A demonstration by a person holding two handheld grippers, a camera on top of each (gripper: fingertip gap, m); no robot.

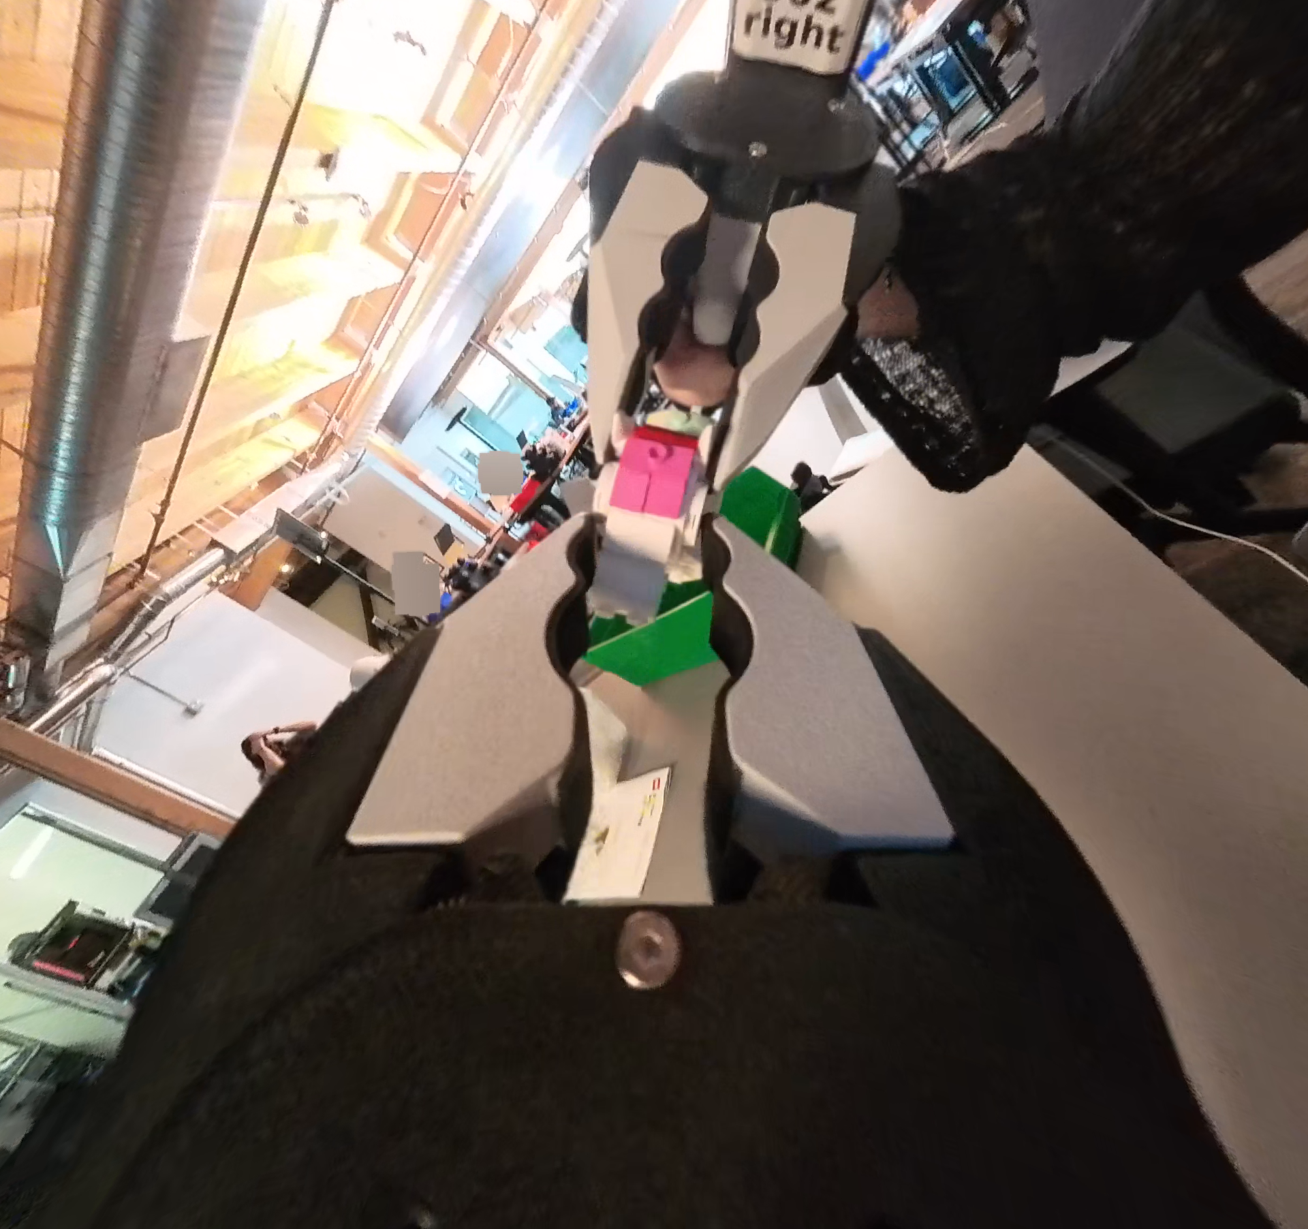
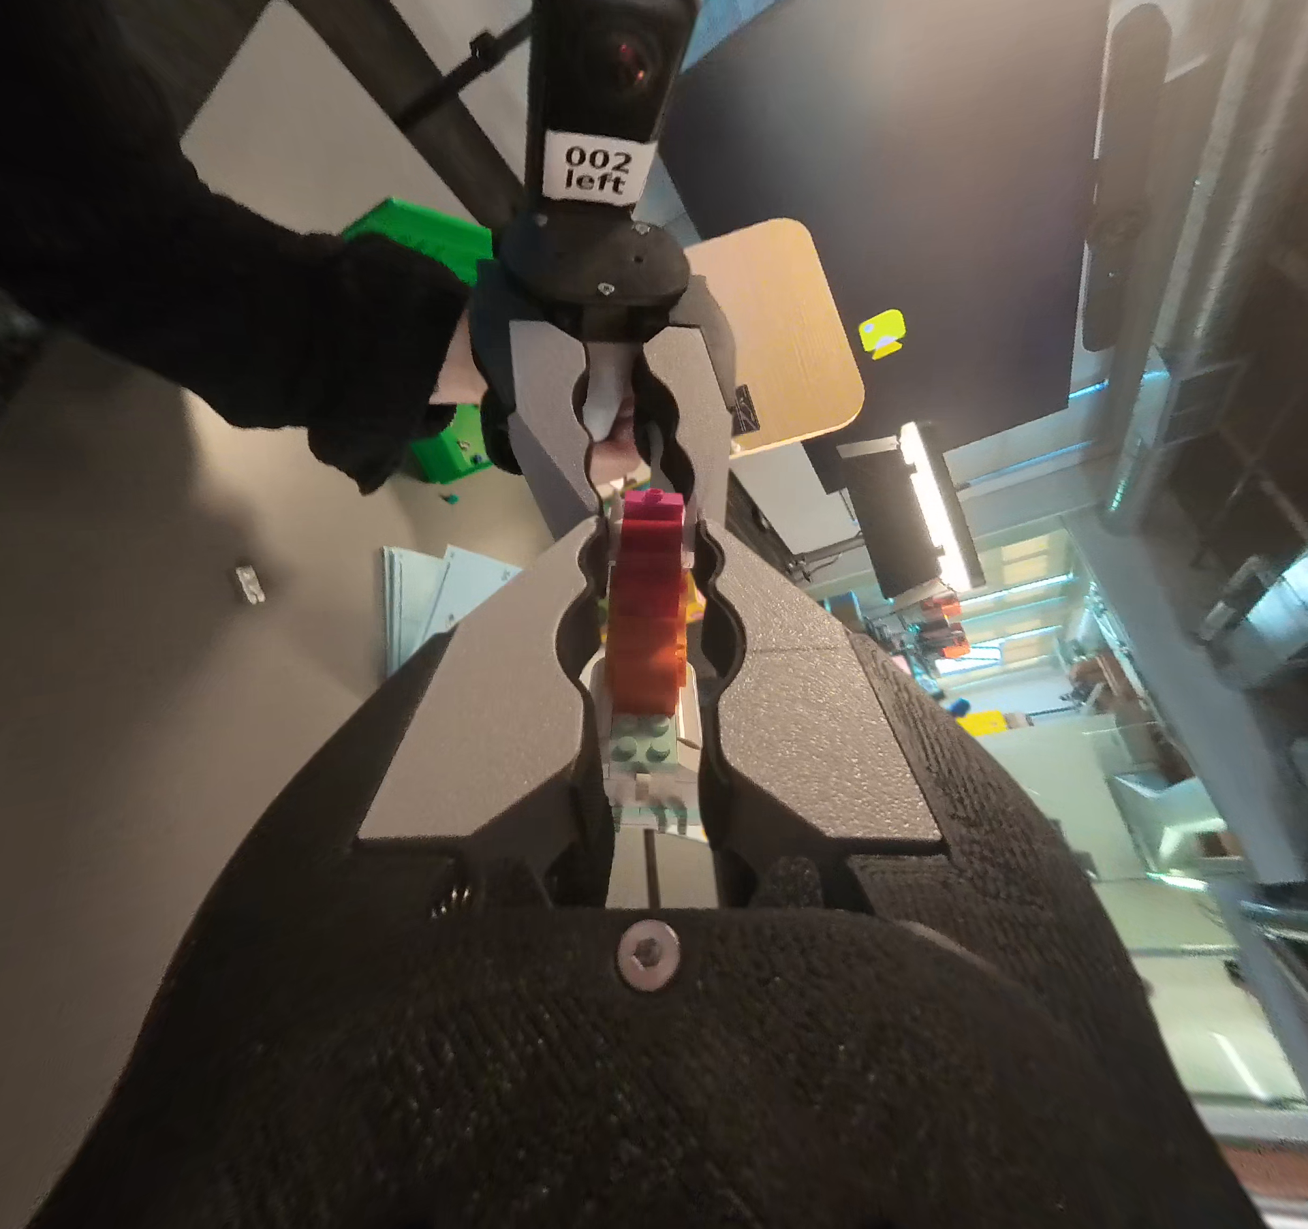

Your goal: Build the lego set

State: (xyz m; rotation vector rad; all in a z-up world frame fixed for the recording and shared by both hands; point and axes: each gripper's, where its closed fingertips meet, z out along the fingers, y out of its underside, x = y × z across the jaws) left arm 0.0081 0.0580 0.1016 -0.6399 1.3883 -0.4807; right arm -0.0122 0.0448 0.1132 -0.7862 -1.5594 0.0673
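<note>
Lego model [image 2: 647, 636] is hanging in the air between the two grippers, above the pale counter [image 2: 141, 664]: a narrow stack of studded plastic bricks running from pink through red to orange, on a mint-green plate and light grey pieces. The right gripper [image 2: 647, 537] is clamping it along its length, the bricks lying in the gap between the grey, grainy, wavy-edged jaws. The left gripper [image 1: 651, 530] is meeting it tip to tip; in the left wrist view its jaws are closing on the white and grey end of the model [image 1: 637, 522], with the pink bricks just beyond. Each gripper has a rough black printed body and a silver screw near the camera. A white sticker [image 1: 793, 16] with black printing is sitting on the right gripper's black stem, and another on the left one; I am leaving the wording aside. Black fuzzy sleeves [image 2: 233, 317] are covering the person's arms. Green plastic bins [image 1: 658, 643] and a folded paper booklet [image 1: 623, 834] are lying on the counter behind.
</note>
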